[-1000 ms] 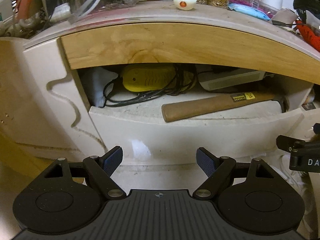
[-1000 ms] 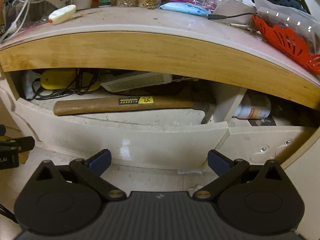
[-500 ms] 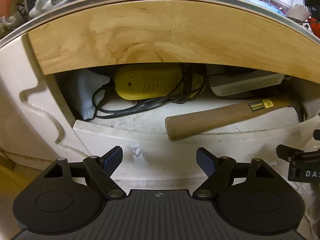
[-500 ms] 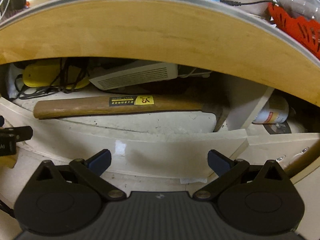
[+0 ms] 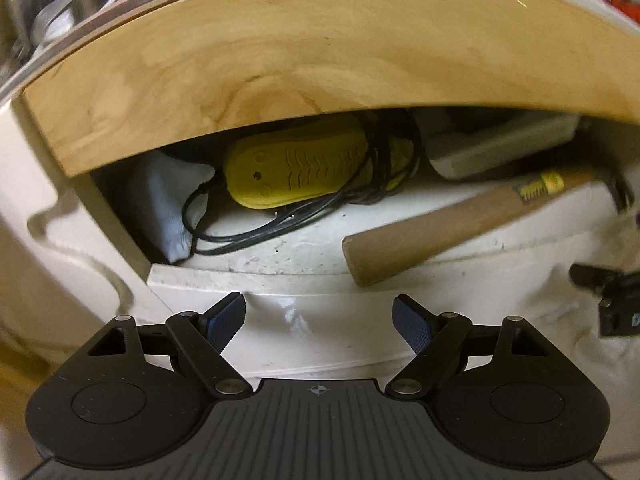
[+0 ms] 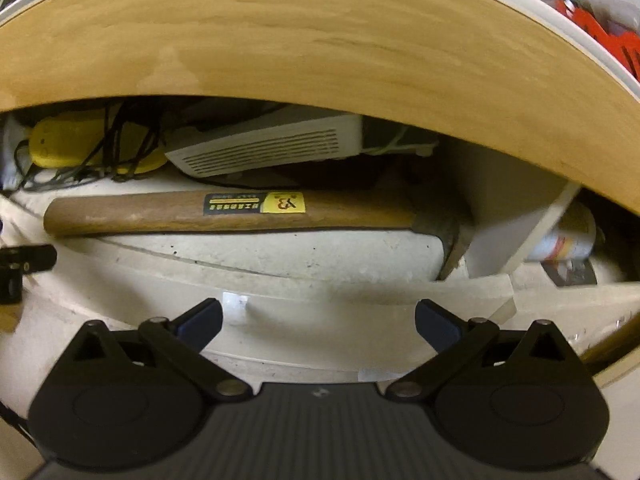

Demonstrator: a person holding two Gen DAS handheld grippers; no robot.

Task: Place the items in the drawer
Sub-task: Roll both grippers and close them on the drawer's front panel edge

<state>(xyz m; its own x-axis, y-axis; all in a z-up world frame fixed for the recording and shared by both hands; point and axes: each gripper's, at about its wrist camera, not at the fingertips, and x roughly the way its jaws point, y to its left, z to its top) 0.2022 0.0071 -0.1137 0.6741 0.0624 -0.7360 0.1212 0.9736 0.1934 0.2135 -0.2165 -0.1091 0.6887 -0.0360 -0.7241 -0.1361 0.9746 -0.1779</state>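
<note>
A white drawer [image 5: 320, 324] [image 6: 320, 312] stands partly open under a wooden desk apron [image 5: 320, 52] [image 6: 304, 40]. Inside lie a wooden-handled hammer [image 5: 460, 224] [image 6: 232, 210], a yellow device [image 5: 296, 172] [image 6: 52, 144] wrapped in black cable, and a white vented box [image 5: 504, 152] [image 6: 272, 144]. My left gripper [image 5: 319, 322] is open and empty, close in front of the drawer's front panel. My right gripper [image 6: 319, 324] is open and empty, also close to the front panel. The right gripper's edge shows at the right of the left wrist view [image 5: 616, 300].
A white cloth bundle [image 5: 168, 204] sits at the drawer's left end. A divider [image 6: 532, 232] separates a right compartment that holds a white bottle [image 6: 568, 236]. Clutter sits on the desk top above, mostly out of view [image 6: 600, 20].
Both grippers have moved closer to the drawer front and lower, so the wooden apron fills more of each view and the desk top has slid out of sight. Both stay open.
</note>
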